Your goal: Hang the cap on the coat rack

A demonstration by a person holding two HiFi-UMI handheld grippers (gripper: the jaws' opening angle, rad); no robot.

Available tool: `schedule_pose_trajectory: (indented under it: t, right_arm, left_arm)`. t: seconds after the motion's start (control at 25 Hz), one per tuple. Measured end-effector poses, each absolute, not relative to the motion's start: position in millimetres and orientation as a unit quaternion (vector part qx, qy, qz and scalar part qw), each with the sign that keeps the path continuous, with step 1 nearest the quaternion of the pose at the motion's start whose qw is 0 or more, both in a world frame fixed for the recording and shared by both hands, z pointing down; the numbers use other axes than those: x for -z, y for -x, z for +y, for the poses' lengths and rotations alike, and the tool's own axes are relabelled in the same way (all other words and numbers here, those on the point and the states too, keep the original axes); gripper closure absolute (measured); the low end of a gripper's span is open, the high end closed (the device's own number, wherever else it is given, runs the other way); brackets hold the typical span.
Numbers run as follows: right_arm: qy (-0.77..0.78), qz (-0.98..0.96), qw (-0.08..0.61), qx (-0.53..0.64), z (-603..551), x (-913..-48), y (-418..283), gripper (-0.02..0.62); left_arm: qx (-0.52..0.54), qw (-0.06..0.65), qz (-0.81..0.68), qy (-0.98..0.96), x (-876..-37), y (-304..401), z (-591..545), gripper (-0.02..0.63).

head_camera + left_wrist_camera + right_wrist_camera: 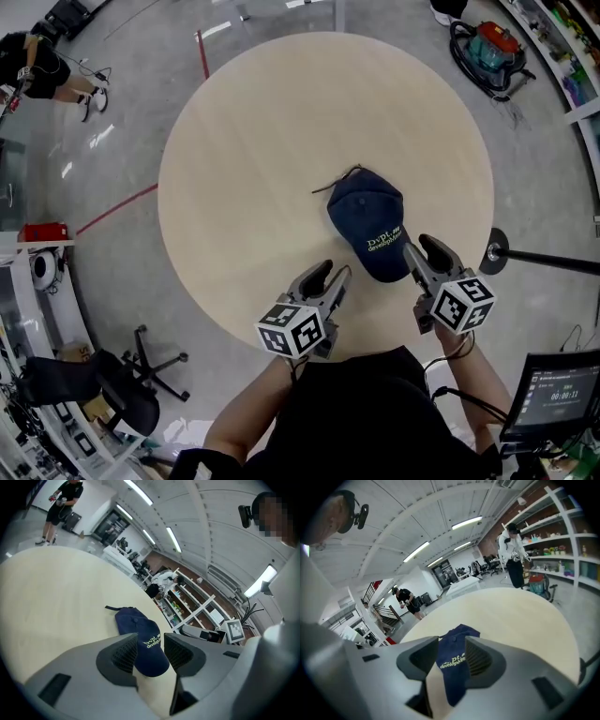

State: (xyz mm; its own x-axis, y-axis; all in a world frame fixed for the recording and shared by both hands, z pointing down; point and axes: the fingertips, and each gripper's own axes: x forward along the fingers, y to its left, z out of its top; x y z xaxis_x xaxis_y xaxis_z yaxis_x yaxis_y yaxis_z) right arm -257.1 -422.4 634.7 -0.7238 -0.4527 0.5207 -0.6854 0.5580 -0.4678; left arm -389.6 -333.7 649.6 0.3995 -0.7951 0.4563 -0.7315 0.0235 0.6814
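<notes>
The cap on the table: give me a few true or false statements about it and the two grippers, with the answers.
1. The cap lies on the round table. True.
2. The right gripper is clamped on the cap's brim. False: its jaws stand apart and do not press on the cap.
3. The cap is red. False: it is dark blue with light lettering.
4. The left gripper is open and holds nothing. True.
5. The cap's brim points toward the person holding the grippers. True.

"Dvpt. develop…" print on cap (368, 217)
</notes>
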Motion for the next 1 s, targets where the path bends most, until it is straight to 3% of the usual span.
schedule_pose_trajectory:
  t: [1.0]
  right_arm:
    - [-0.34,-0.834,0.224,-0.372,-467.1,-703.5,266.7,0.439]
  left_arm:
    - [0.022,0.557,-0.553,-0.619,-738.6,391.1,-386.9,0.434]
